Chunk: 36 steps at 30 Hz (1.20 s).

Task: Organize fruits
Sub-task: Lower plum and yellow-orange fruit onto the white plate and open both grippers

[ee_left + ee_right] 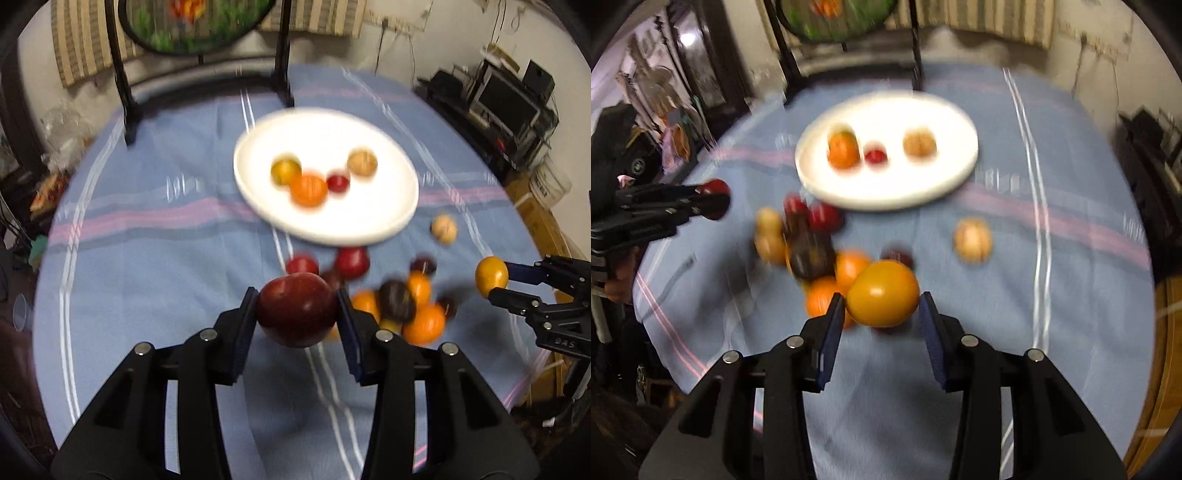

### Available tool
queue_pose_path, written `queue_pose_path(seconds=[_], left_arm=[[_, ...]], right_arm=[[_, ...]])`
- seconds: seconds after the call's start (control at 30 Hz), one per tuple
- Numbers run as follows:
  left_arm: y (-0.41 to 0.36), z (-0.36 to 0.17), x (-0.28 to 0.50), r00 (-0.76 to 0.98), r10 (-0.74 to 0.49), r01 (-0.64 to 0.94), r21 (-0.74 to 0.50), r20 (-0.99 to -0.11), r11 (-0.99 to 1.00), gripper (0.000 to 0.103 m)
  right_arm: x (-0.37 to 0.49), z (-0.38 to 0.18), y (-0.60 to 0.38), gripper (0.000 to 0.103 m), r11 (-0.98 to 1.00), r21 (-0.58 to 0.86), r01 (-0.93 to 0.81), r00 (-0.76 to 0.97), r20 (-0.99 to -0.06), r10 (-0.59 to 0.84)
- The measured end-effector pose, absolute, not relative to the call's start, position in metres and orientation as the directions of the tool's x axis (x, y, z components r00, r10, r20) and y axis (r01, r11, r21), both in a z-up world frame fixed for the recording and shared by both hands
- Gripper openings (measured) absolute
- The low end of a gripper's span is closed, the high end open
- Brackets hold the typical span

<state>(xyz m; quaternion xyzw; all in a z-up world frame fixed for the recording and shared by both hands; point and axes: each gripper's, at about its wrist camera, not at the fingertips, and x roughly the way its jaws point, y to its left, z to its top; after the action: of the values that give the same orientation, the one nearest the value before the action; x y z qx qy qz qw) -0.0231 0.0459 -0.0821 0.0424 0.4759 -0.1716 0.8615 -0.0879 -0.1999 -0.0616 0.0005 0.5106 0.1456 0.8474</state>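
My left gripper (297, 308) is shut on a dark red apple (295, 310) and holds it above the cloth, short of the white plate (388, 218). My right gripper (882, 308) is shut on a yellow-orange fruit (882, 293), also seen at the right of the left wrist view (491, 275). The plate (945, 181) holds several fruits: an orange (308, 190), a yellow-green one (285, 170), a small red one (338, 182) and a tan one (362, 162). The left gripper with the apple (714, 199) shows at the left of the right wrist view. Both views are blurred.
A loose pile of oranges (424, 321), dark plums (397, 301) and red fruits (352, 262) lies on the blue striped cloth (166, 258) before the plate. A tan fruit (444, 229) lies apart to the right. A black stand (129, 107) rises at the table's back.
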Motion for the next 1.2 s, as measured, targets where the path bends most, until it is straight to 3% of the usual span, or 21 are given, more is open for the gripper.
queue_pose_path(seconds=[0.2, 0.33, 0.47, 0.57, 0.77, 0.83, 1.0, 1.07, 1.2], left_arm=[[0.021, -0.033, 0.014, 0.578, -0.268, 0.342, -0.070, -0.771, 0.937, 0.043], [0.012, -0.026, 0.034, 0.596, -0.258, 0.321, -0.068, -0.760, 0.945, 0.043], [0.016, -0.028, 0.032, 0.595, -0.272, 0.316, -0.090, -0.756, 0.944, 0.043], [0.022, -0.038, 0.025, 0.580, -0.273, 0.304, -0.107, -0.767, 0.947, 0.043], [0.032, -0.060, 0.021, 0.532, -0.273, 0.272, -0.144, -0.802, 0.952, 0.043], [0.036, -0.062, 0.020, 0.535, -0.261, 0.262, -0.136, -0.804, 0.955, 0.043], [0.049, -0.064, 0.023, 0.540, -0.246, 0.221, -0.147, -0.805, 0.964, 0.043], [0.050, -0.065, 0.024, 0.539, -0.247, 0.213, -0.154, -0.805, 0.965, 0.043], [0.046, -0.065, 0.023, 0.540, -0.236, 0.214, -0.140, -0.807, 0.967, 0.043]], right_arm=[[-0.038, 0.009, -0.192, 0.034, 0.938, 0.142, -0.315, 0.594, -0.741, 0.312], [-0.005, 0.020, -0.183, 0.033, 0.931, 0.110, -0.347, 0.615, -0.723, 0.315], [-0.014, -0.019, -0.184, 0.038, 0.915, 0.037, -0.401, 0.520, -0.813, 0.261], [-0.022, -0.078, -0.184, 0.038, 0.917, 0.105, -0.385, 0.370, -0.893, 0.258], [-0.001, -0.129, -0.164, 0.038, 0.913, 0.241, -0.330, 0.269, -0.903, 0.335], [0.006, -0.135, -0.156, 0.043, 0.915, 0.224, -0.335, 0.258, -0.912, 0.318], [0.022, -0.150, -0.147, 0.044, 0.912, 0.144, -0.383, 0.214, -0.947, 0.239], [0.028, -0.160, -0.145, 0.043, 0.897, 0.184, -0.401, 0.134, -0.957, 0.257], [0.026, -0.163, -0.139, 0.042, 0.898, 0.126, -0.422, 0.204, -0.952, 0.229]])
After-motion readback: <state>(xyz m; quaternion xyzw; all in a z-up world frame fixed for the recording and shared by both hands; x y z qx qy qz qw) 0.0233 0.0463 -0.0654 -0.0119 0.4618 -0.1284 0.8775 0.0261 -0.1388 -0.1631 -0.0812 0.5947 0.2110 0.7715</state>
